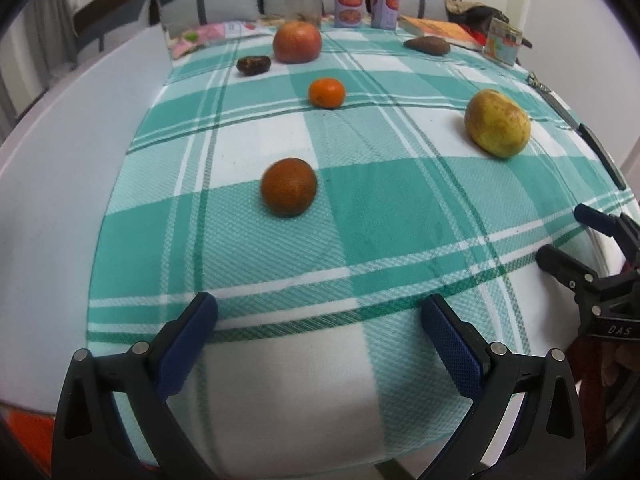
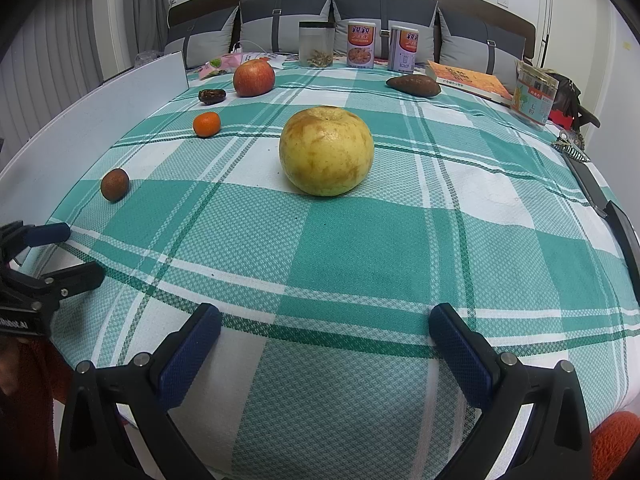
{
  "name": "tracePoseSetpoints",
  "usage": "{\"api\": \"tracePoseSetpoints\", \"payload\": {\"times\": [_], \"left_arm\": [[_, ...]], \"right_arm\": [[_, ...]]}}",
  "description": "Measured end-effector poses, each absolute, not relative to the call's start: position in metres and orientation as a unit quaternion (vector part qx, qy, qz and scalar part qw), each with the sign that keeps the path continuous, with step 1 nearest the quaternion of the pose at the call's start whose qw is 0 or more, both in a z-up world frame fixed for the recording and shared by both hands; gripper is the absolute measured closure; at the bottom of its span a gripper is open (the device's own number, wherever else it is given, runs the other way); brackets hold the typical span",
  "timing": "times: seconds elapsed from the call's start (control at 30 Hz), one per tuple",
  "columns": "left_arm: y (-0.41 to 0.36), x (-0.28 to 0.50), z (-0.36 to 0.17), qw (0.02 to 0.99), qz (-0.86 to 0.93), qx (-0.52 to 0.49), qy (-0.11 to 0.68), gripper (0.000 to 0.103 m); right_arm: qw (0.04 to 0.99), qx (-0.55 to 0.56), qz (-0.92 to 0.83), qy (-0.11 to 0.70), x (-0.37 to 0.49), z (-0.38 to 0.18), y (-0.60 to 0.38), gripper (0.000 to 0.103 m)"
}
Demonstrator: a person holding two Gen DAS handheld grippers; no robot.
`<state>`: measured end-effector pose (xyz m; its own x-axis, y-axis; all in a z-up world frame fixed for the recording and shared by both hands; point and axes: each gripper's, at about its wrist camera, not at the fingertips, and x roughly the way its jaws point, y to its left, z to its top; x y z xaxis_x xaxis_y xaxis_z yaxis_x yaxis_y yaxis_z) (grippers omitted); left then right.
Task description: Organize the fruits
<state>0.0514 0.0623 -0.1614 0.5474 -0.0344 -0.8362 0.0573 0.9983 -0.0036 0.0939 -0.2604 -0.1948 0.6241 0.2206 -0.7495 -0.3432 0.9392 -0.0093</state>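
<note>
Both tools hang released and empty at the near edge of the checked cloth (image 2: 360, 240), presumably poised before any fruit is gathered. The right gripper (image 2: 325, 334) faces the pear (image 2: 326, 151) head-on, jaws spread wide enough to take it. The left gripper (image 1: 319, 320) faces the brown fruit (image 1: 289, 186), left of the pear. Beyond the pear lie the mandarin (image 2: 206, 124), apple (image 2: 254, 78), a dark date-like piece (image 2: 212, 96) and what may be a sweet potato (image 2: 414, 85).
</note>
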Motion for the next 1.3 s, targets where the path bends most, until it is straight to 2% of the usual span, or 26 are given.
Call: {"api": "tracePoseSetpoints", "payload": {"times": [0.23, 0.27, 0.3, 0.33, 0.37, 0.4, 0.43, 0.57, 0.63, 0.67, 0.7, 0.77, 1.07, 1.3], "left_arm": [[0.069, 0.092, -0.149, 0.889, -0.027, 0.002, 0.457, 0.005], [0.067, 0.096, -0.149, 0.889, -0.028, 0.007, 0.457, 0.021], [0.065, 0.102, -0.152, 0.886, -0.033, 0.009, 0.463, 0.047], [0.064, 0.107, -0.155, 0.881, -0.038, 0.009, 0.472, 0.057], [0.064, 0.110, -0.154, 0.884, -0.038, 0.009, 0.465, 0.057], [0.064, 0.111, -0.154, 0.884, -0.038, 0.009, 0.466, 0.069], [0.064, 0.112, -0.154, 0.884, -0.042, 0.006, 0.466, 0.072], [0.067, 0.110, -0.153, 0.883, -0.039, -0.003, 0.468, 0.074], [0.069, 0.108, -0.152, 0.880, -0.036, -0.010, 0.473, 0.074], [0.070, 0.109, -0.152, 0.879, -0.036, -0.013, 0.475, 0.074], [0.071, 0.107, -0.151, 0.878, -0.036, -0.017, 0.478, 0.074], [0.074, 0.105, -0.148, 0.876, -0.038, -0.024, 0.480, 0.074], [0.089, 0.081, -0.089, 0.883, -0.083, -0.079, 0.455, 0.075], [0.152, 0.054, -0.010, 0.902, -0.080, -0.134, 0.403, 0.075]], "right_arm": [[0.890, -0.076, 0.168, 0.417, 0.098, -0.191, -0.261, 0.000], [0.887, -0.066, 0.175, 0.422, 0.101, -0.187, -0.265, 0.000], [0.887, -0.052, 0.179, 0.421, 0.104, -0.182, -0.269, 0.000], [0.891, -0.031, 0.181, 0.415, 0.109, -0.174, -0.275, 0.000], [0.893, -0.022, 0.181, 0.411, 0.113, -0.168, -0.278, 0.000], [0.894, -0.018, 0.183, 0.408, 0.120, -0.163, -0.279, 0.000], [0.894, -0.019, 0.185, 0.408, 0.128, -0.157, -0.278, 0.000], [0.881, -0.048, 0.201, 0.425, 0.169, -0.143, -0.254, 0.001], [0.870, -0.067, 0.205, 0.444, 0.190, -0.147, -0.238, 0.006], [0.865, -0.078, 0.206, 0.451, 0.195, -0.150, -0.232, 0.013], [0.859, -0.089, 0.205, 0.460, 0.200, -0.154, -0.227, 0.027], [0.847, -0.098, 0.195, 0.485, 0.211, -0.162, -0.224, 0.038], [0.830, 0.023, 0.250, 0.497, 0.200, -0.127, -0.249, 0.039], [0.810, 0.059, 0.354, 0.464, 0.192, -0.056, -0.176, 0.039]]}}
